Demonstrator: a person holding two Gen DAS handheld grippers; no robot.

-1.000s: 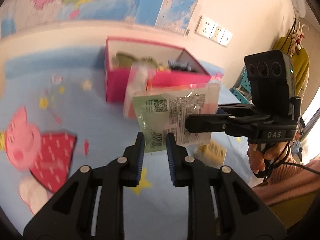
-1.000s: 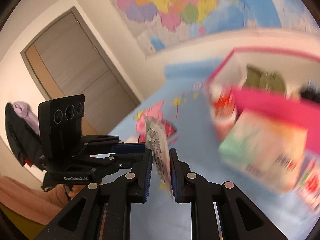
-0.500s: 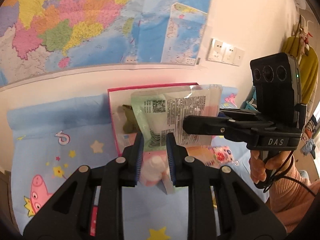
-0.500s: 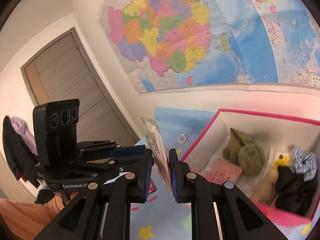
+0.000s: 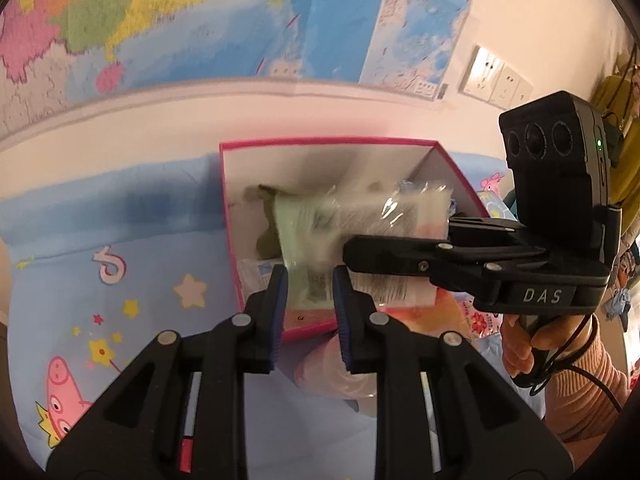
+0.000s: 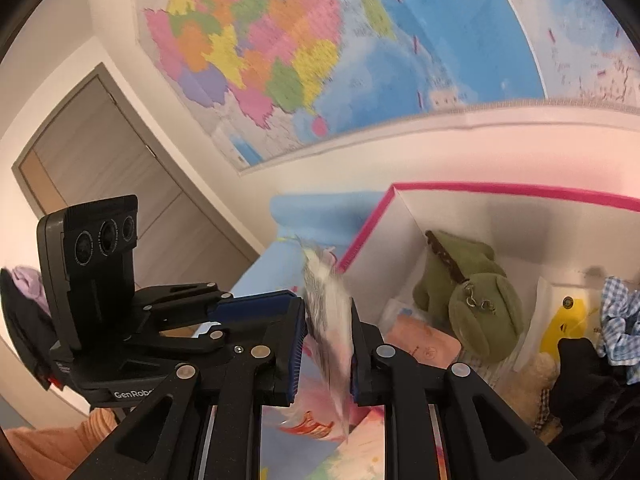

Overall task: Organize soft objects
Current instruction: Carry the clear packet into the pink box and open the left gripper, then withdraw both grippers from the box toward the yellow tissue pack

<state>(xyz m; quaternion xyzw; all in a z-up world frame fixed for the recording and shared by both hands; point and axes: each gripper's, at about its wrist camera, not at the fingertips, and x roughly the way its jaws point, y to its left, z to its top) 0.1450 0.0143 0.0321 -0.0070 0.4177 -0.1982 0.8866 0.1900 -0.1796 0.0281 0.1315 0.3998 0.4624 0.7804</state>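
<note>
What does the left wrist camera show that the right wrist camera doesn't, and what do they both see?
Only the left wrist view shows the wall sockets and the cartoon pig print on the blue sheet.

Only the right wrist view shows the door, the green plush clearly, and the checked cloth in the box.

Both show the wall map, the pink box, and the plastic packet clamped in the right gripper.

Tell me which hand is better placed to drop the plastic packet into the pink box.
Right. The right tongs are shut on the plastic packet, which hangs over the pink box beside the green plush. The left tongs are shut and hold nothing, so they would first need to take the packet.
</note>
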